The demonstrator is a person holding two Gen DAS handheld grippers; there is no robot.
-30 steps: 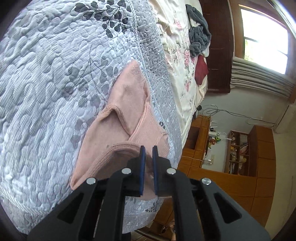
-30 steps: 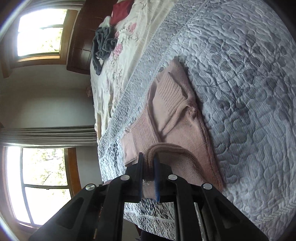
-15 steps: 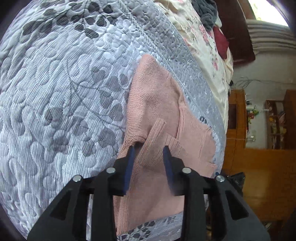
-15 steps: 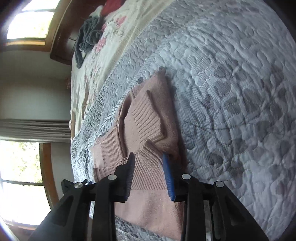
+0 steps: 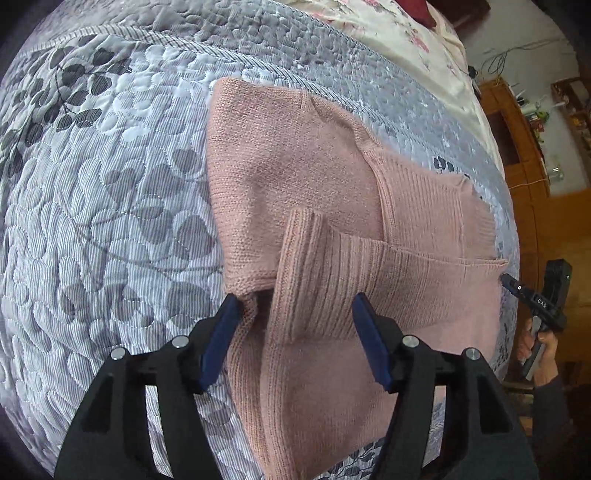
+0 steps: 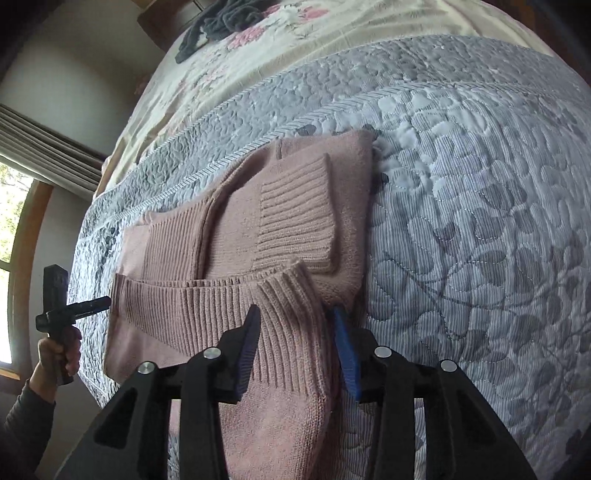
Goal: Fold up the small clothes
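Sweater (image 5: 295,173): pink knit, lying folded and flat on the quilt (image 5: 110,221), near the quilt's striped border and its front edge.
Cuff (image 5: 314,273): ribbed, laid across the sweater's middle fold; in the right wrist view a second ribbed cuff (image 6: 295,210) lies flat on the sweater beyond it.
Left gripper (image 5: 295,339): jaws spread wide, holding nothing; blue pads sit either side of the cuff, the left pad at the sweater's folded corner.
Right gripper (image 6: 295,336): jaws apart, nothing clamped; its pads flank the near cuff (image 6: 284,295) at the sweater's near end, and whether they touch the knit I cannot tell.
Quilt: grey, stitched with leaf shapes, spread under the sweater on all sides.
Sheet (image 6: 295,33): cream and floral, beyond the quilt's far border from the sweater.
Grey cloth (image 6: 221,18): bunched on the sheet, well apart from the sweater.
Hand (image 6: 61,350): seen from the right wrist, gripping the other tool's handle just off the sweater's left end.
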